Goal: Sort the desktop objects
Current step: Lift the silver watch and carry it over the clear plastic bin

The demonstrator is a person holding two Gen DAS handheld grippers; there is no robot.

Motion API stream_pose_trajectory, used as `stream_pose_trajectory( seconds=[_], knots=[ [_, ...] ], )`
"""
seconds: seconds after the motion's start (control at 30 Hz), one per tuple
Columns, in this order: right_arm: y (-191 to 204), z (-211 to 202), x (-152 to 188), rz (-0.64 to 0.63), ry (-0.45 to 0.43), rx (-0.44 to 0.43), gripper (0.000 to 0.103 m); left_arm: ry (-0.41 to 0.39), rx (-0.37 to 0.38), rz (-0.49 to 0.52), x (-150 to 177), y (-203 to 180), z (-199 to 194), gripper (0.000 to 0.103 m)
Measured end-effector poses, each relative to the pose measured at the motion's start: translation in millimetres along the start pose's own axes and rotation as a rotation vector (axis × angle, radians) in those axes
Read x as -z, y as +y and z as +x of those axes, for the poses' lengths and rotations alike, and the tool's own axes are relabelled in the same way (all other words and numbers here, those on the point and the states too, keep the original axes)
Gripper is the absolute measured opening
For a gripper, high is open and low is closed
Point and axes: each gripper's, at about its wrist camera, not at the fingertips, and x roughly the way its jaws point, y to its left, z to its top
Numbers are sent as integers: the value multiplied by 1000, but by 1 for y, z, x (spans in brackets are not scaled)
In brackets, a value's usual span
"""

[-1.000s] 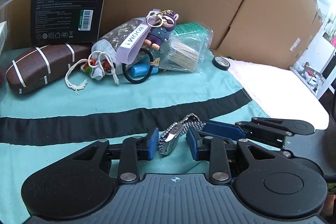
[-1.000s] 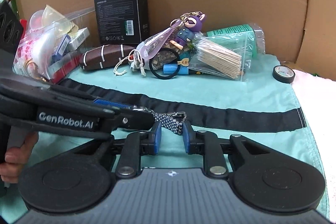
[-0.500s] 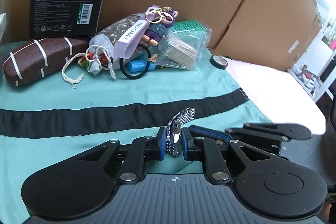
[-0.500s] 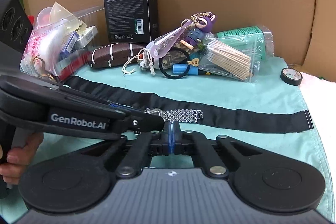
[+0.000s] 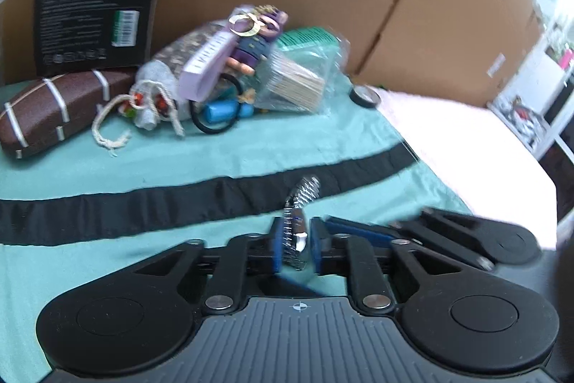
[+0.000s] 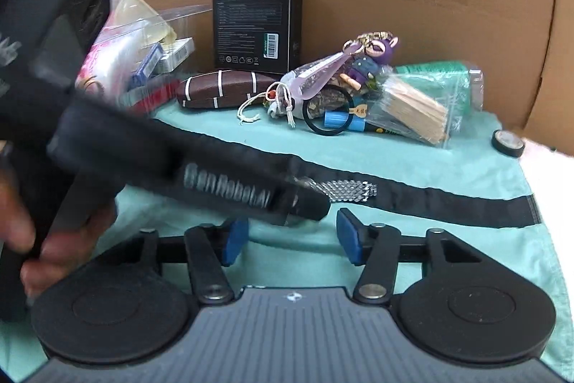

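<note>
Now the left tongs (image 5: 295, 244) are clamped on the watch (image 5: 296, 239), its metal band trailing rightward over the tabletop (image 6: 412, 153); the right tongs (image 6: 288, 239), just opened and empty, sit beside it

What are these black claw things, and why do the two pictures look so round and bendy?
They are grabbing tools, one held in each of a person's hands. Each has a wide-eyed camera looking along its blue fingers, so one picture comes from each. The left tool pinches a silver watch; its band sticks out sideways. The right tool has just opened and holds nothing. On the green cloth lie a brown case, a black box, a purple keychain doll, a bag of toothpicks and a tape roll.
</note>
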Motion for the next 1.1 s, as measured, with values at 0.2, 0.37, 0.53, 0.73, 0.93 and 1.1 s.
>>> stream_pose_trajectory(
  seconds=[0.2,0.37,0.53,0.73,0.93,1.1],
  knots=[
    [3,1,0,-8,1,17,51,-4,-9,-7,0,-5,-2,28],
    [3,0,1,-3,-2,5,59,4,12,-12,0,-5,-3,29],
    [2,0,2,16,-3,-3,56,-9,43,-132,-1,10,-9,34],
    [1,-1,4,25,-6,17,43,-5,73,-179,-4,17,-5,37],
    [3,-6,8,45,-11,27,42,-5,58,-161,-2,14,-7,31],
    [4,-9,7,66,-12,24,41,-24,56,-142,0,7,-10,31]
  ],
)
